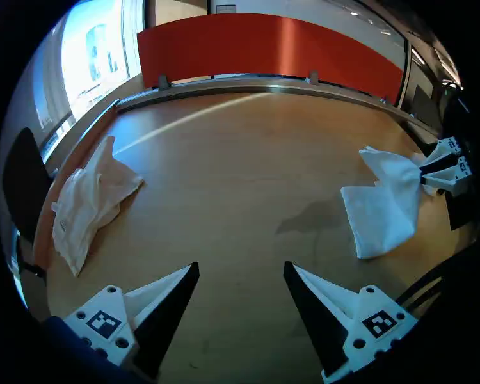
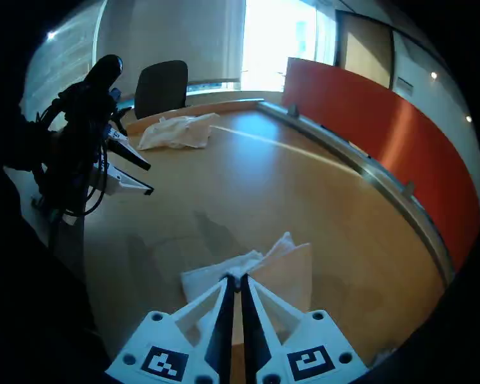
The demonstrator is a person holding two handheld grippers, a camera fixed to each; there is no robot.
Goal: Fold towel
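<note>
Fingers of the right gripper [image 2: 237, 281] stand almost together, with only a thin slit between them, and they pinch an edge of the white cloth towel [image 2: 265, 259] at their tips. In the left gripper view the same right gripper [image 1: 441, 168] shows at the far right, gripping the white cloth towel [image 1: 377, 217] by an upper corner. The towel hangs down from that grip in loose folds, and its lower part lies on the light wooden table [image 1: 240, 166].

The left gripper [image 1: 240, 265] has its fingers spread wide and holds nothing; bare tabletop shows between them. It is well apart from the towel. In the right gripper view the left gripper [image 2: 150, 179] sits at the left over the near edge of the table [image 2: 272, 185], carried on a dark handle with cables.

A crumpled white cloth [image 1: 89, 201] lies heaped near the table's left edge, well apart from the towel; it also shows at the far end in the right gripper view [image 2: 176, 131]. A black chair [image 1: 22, 179] stands just beyond that heap. A long red panel [image 1: 272, 48] runs along the far side of the table, and a bright window [image 1: 93, 51] is at the far left.
</note>
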